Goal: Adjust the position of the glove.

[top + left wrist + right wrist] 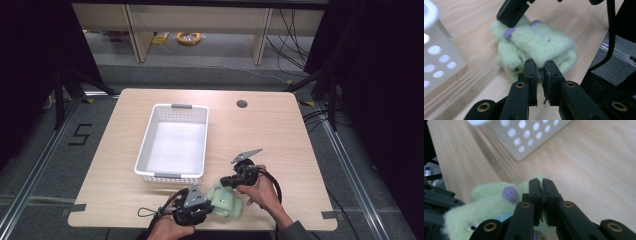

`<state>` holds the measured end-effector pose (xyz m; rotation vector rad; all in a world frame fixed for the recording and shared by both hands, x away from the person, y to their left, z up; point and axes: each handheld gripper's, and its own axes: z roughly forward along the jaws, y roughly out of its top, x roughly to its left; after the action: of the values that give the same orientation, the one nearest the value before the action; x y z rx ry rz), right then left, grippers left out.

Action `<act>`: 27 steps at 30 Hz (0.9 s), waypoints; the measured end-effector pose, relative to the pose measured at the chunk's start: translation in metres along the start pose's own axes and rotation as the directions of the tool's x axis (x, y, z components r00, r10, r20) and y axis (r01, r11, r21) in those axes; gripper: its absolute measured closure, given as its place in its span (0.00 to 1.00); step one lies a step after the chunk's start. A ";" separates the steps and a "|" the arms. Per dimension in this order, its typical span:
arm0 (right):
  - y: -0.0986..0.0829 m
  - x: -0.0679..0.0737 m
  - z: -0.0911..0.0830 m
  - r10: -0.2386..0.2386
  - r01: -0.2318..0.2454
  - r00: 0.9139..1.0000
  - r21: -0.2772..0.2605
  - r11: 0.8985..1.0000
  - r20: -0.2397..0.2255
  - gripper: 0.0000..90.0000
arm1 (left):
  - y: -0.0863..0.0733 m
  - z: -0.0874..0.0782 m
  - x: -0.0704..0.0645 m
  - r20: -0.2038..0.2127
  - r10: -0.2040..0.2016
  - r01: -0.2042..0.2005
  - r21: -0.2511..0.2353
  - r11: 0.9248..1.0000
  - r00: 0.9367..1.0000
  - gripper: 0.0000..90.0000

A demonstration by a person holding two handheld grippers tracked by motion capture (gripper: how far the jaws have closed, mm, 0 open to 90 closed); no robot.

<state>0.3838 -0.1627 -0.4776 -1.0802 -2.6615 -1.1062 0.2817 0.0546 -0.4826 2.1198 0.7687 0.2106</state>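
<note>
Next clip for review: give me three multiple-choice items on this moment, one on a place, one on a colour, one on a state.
1. Where does the plush toy lie?
A. Inside the white basket
B. On the table near its front edge, right of the basket's near end
C. On the floor

2. What colour are the toy's small round nubs?
A. Purple
B. Orange
C. Black

3. How does the left gripper stand?
A. Wide open above the basket
B. Shut on the basket rim
C. Jaws nearly together, pinching the toy's edge

Answers: 1 B, the high view shows the toy on the table outside the white basket. 2 A, the left gripper view shows purple tips on pale green fleece. 3 C, its jaws close on fleece; the right gripper pinches the toy likewise.
</note>
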 end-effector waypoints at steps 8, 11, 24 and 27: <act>-0.017 0.019 -0.036 0.000 0.003 1.000 -0.098 0.995 0.028 0.97 | 0.017 -0.014 0.016 -0.018 0.036 -0.036 -0.046 0.998 0.999 0.92; -0.034 0.027 -0.045 0.026 -0.019 0.998 -0.123 0.992 0.057 0.97 | 0.019 -0.008 0.020 -0.011 0.038 -0.038 -0.021 0.999 0.999 0.92; -0.059 0.043 -0.050 0.039 -0.025 0.996 -0.167 0.986 0.080 0.97 | 0.032 0.010 0.031 -0.026 0.056 -0.056 0.002 0.998 0.998 0.93; -0.064 0.049 -0.049 0.065 -0.049 0.993 -0.169 0.984 0.096 0.97 | 0.033 0.017 0.032 -0.009 0.050 -0.050 0.008 0.999 0.999 0.93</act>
<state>0.2969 -0.1979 -0.4647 -1.2643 -2.6327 -1.3164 0.3284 0.0473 -0.4717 2.1484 0.7232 0.2446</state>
